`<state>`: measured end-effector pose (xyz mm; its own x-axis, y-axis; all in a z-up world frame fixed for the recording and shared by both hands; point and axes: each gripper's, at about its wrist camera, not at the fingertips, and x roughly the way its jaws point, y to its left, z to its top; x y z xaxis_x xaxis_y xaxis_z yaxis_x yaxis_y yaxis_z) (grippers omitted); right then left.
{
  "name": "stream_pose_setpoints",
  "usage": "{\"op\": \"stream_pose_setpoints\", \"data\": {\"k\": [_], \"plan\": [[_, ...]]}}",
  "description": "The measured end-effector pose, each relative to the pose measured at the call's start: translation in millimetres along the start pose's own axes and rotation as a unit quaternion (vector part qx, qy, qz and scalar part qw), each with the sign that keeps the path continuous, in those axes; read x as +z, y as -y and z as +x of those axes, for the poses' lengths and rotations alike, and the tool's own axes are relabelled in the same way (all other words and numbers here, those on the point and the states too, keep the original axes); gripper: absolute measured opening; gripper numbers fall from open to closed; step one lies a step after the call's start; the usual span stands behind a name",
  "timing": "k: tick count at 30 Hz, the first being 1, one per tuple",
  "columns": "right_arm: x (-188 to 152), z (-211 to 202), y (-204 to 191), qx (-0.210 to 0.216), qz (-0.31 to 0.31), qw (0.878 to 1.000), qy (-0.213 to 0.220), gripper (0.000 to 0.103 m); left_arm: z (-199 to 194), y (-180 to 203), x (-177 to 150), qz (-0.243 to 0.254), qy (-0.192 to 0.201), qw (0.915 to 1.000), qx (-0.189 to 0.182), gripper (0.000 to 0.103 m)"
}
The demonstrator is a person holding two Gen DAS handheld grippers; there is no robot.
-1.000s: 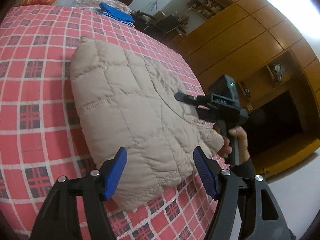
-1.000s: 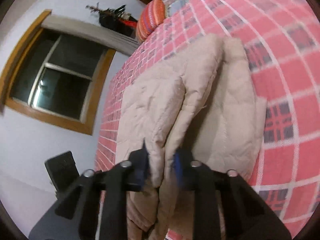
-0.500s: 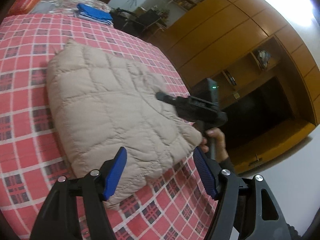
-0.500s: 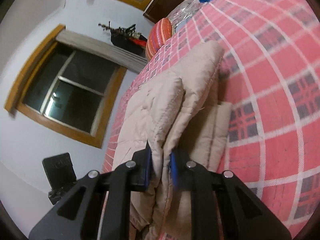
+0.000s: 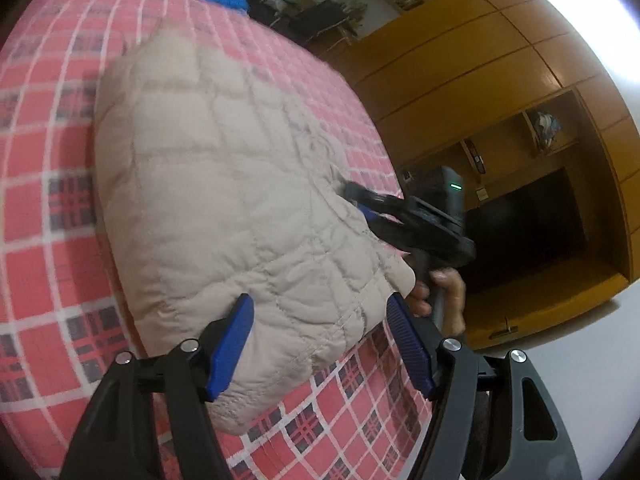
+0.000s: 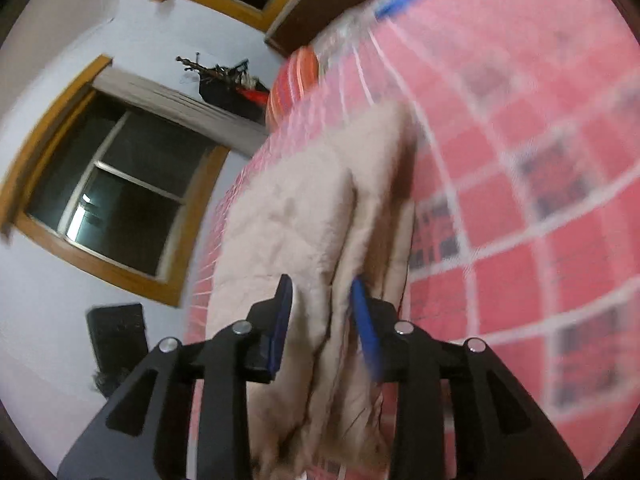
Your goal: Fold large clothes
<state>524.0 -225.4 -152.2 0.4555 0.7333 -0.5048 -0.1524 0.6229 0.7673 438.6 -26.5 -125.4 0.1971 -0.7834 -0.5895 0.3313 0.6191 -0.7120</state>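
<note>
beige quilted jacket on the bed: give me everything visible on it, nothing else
The beige quilted jacket is puffy, matte fabric stitched into rectangular panels, folded into a thick, rounded bundle with layered edges showing in the right wrist view. It lies on the red plaid bedspread, near the bed's edge. The right gripper has its blue pads either side of a fold at one end, slightly apart; grip is unclear. The left gripper is open, straddling the near corner without pinching it.
</note>
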Motion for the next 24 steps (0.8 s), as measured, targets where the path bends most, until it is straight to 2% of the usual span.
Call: {"op": "stream_pose_setpoints", "data": {"k": [2,3,5,6,8,9,10,12,14,16,19,21,22,24], "plan": [[-9,-21,-33,0.012,-0.034,0.999,0.013,0.032,-5,6,1,0.005,0.007,0.9999,-0.012,0.070],[-20,-24,-55,0.012,-0.069,0.998,0.006,0.032,-2,9,2,0.009,0.006,0.9998,-0.014,0.070],[-39,-17,-76,0.000,-0.109,0.994,-0.019,0.032,9,10,0,0.018,-0.004,0.9998,0.003,0.070],[-47,-11,-78,-0.007,-0.118,0.992,-0.033,0.030,21,10,-3,0.029,-0.016,0.9992,0.023,0.070],[-63,1,-69,-0.028,-0.123,0.991,-0.052,0.026,32,3,-11,0.032,-0.026,0.9984,0.039,0.070],[-69,4,-56,-0.036,-0.113,0.992,-0.054,0.020,37,0,-14,0.031,-0.028,0.9984,0.038,0.070],[-72,7,-50,-0.043,-0.108,0.992,-0.055,0.010,38,-2,-16,0.028,-0.027,0.9987,0.034,0.070],[-80,16,-30,-0.081,-0.109,0.989,-0.055,0.000,43,-6,-18,0.025,-0.030,0.9989,0.027,0.070],[-84,23,-14,-0.066,-0.081,0.993,-0.053,0.000,49,-5,-21,0.040,-0.031,0.9977,0.044,0.069],[-87,32,-8,-0.069,-0.081,0.993,-0.048,0.000,53,-6,-23,0.048,-0.030,0.9965,0.061,0.069],[-83,34,-6,-0.063,-0.065,0.994,-0.063,0.000,46,3,-22,0.051,-0.031,0.9953,0.076,0.069],[-70,20,-15,-0.049,-0.069,0.994,-0.065,0.004,29,17,-25,0.059,-0.013,0.9959,0.068,0.069],[-58,6,-24,-0.039,-0.073,0.996,-0.046,0.008,21,22,-27,0.068,-0.007,0.9960,0.058,0.070],[-34,-6,-32,-0.037,-0.072,0.997,-0.018,0.009,14,28,-35,0.073,-0.005,0.9964,0.043,0.071]]}}
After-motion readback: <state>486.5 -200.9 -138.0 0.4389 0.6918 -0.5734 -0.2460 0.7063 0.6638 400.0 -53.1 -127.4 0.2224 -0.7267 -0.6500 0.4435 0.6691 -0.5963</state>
